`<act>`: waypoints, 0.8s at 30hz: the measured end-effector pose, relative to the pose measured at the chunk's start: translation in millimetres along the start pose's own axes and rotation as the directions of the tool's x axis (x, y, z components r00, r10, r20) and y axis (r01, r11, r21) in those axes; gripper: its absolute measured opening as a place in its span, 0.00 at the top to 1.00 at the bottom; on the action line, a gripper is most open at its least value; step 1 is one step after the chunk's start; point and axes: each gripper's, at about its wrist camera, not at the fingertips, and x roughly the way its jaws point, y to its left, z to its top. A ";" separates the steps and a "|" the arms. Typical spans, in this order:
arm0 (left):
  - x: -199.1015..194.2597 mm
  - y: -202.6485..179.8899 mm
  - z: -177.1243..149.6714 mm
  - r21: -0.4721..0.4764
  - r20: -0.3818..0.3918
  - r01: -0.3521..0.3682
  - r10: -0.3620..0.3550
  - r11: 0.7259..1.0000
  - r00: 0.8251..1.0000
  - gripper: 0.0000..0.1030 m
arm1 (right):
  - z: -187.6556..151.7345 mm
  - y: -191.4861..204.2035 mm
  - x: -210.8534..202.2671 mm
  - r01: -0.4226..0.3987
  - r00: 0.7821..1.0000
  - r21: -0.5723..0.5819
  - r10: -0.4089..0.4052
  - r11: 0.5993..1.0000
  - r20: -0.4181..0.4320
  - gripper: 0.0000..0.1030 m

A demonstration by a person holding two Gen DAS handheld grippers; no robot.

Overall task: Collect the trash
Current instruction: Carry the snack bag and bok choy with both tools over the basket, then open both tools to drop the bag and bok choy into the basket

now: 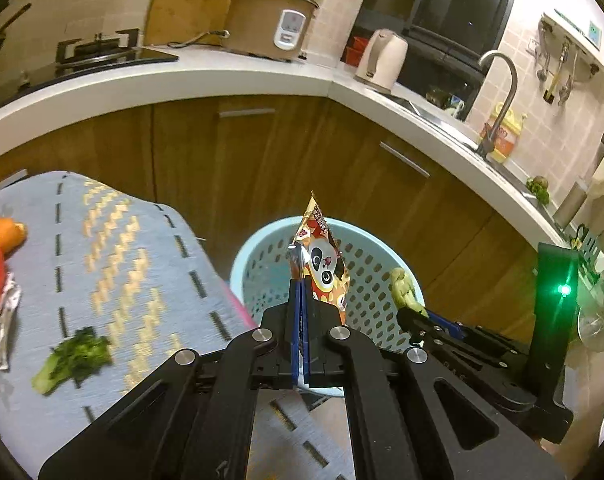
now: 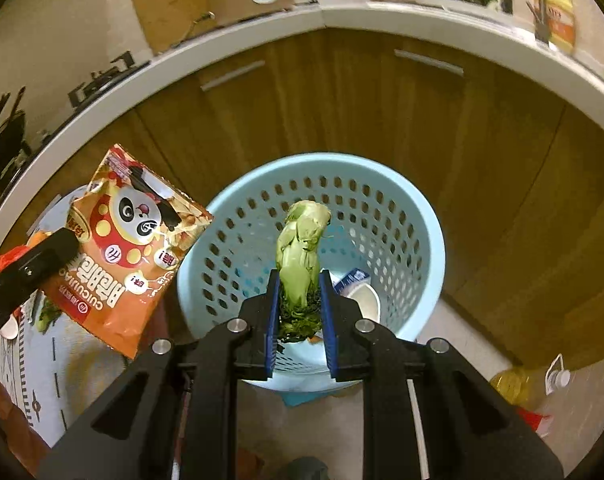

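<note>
Left gripper (image 1: 302,300) pinches orange panda snack wrapper (image 1: 321,264), right gripper (image 2: 300,300) clamps pale green vegetable stalk (image 2: 300,248), both over perforated light-blue plastic basket (image 2: 421,216); leafy green scrap (image 1: 76,354), orange peel (image 1: 8,232) left on cloth

Both wrist views angled down, close above the shared blue basket (image 1: 258,248) (image 2: 425,216).
</note>
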 end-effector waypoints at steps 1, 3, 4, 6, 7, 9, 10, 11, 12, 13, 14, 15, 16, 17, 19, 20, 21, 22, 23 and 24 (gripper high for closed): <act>3.7 -1.8 0.1 0.002 -0.005 0.001 -0.001 1.000 1.000 1.00 | -0.4 -3.3 3.6 0.000 1.000 0.009 0.000 1.000 -0.010 0.84; 11.3 -5.3 -1.5 0.009 -0.016 0.002 -0.002 1.000 1.000 1.00 | -2.1 -7.7 10.0 0.010 1.000 0.018 -0.010 1.000 -0.028 0.84; 15.0 -6.4 -2.7 0.013 -0.019 0.001 0.000 1.000 1.000 1.00 | -2.7 -7.5 12.3 0.014 0.999 0.020 -0.013 1.000 -0.034 0.84; 23.5 -8.1 -5.1 0.020 -0.032 -0.006 0.006 1.000 0.999 1.00 | -2.9 -10.4 17.9 0.012 0.999 0.029 -0.010 1.000 -0.050 0.84; 25.8 -9.0 -6.1 0.024 -0.037 -0.007 0.007 1.000 0.999 1.00 | -2.8 -12.2 21.6 -0.011 0.998 0.049 0.014 0.999 -0.064 0.84; 29.7 -9.7 -7.7 0.027 -0.040 -0.018 0.019 0.999 0.999 0.94 | -2.7 -16.9 25.6 -0.041 0.996 0.083 0.048 0.996 -0.078 0.84; 29.9 -9.9 -7.7 0.026 -0.038 -0.018 0.019 1.000 0.999 0.81 | -2.6 -19.2 28.3 -0.045 0.995 0.099 0.054 0.994 -0.087 0.84; 29.2 -10.8 -8.3 0.027 -0.034 -0.017 0.017 1.000 0.999 0.69 | -3.2 -21.3 29.7 -0.044 0.994 0.102 0.054 0.994 -0.091 0.84; 27.4 -10.6 -9.2 0.032 -0.022 -0.021 0.022 0.999 1.000 0.65 | -3.2 -21.7 30.9 -0.043 0.994 0.103 0.052 0.994 -0.093 0.83; 25.9 -10.1 -8.6 0.035 -0.017 -0.025 0.025 0.999 1.000 0.60 | -3.1 -23.0 33.1 -0.039 0.994 0.104 0.049 0.994 -0.097 0.83; 23.8 -9.3 -9.3 0.040 -0.012 -0.025 0.026 0.999 1.000 0.59 | -3.4 -23.0 34.1 -0.037 0.994 0.105 0.048 0.994 -0.100 0.79; 22.3 -9.4 -8.9 0.042 -0.010 -0.026 0.026 0.999 1.000 0.58 | -4.0 -23.6 34.7 -0.037 0.994 0.108 0.048 0.993 -0.100 0.77; 20.2 -8.9 -9.3 0.047 -0.007 -0.031 0.031 0.998 0.999 0.57 | -4.4 -23.9 35.2 -0.039 0.994 0.111 0.050 0.993 -0.099 0.77; 17.5 -8.8 -9.9 0.054 -0.001 -0.038 0.038 0.998 0.999 0.54 | -4.6 -24.3 35.9 -0.039 0.994 0.112 0.051 0.993 -0.099 0.77; 11.3 -7.3 -11.4 0.063 0.017 -0.054 0.053 0.997 0.998 0.50 | -4.8 -23.1 35.9 -0.049 0.993 0.108 0.060 0.993 -0.098 0.77; 9.0 -7.0 -11.7 0.063 0.024 -0.062 0.060 0.996 0.998 0.48 | -4.3 -22.5 35.4 -0.050 0.994 0.104 0.060 0.993 -0.096 0.77; 7.1 -5.9 -12.4 0.064 0.028 -0.069 0.067 0.996 0.997 0.48 | -3.8 -19.9 34.1 -0.049 0.994 0.099 0.059 0.994 -0.093 0.77; 5.5 -4.2 -13.8 0.066 0.030 -0.075 0.073 0.995 0.997 0.48 | -2.5 -19.1 33.0 -0.053 0.994 0.095 0.062 0.994 -0.090 0.77; 4.7 -3.5 -13.7 0.066 0.028 -0.078 0.077 0.995 0.997 0.48 | -1.4 -17.1 31.7 -0.058 0.994 0.091 0.066 0.994 -0.087 0.77; 2.8 -1.4 -14.4 0.063 0.029 -0.081 0.079 0.995 0.996 0.48 | 0.1 -14.4 29.6 -0.061 0.994 0.085 0.068 0.994 -0.082 0.77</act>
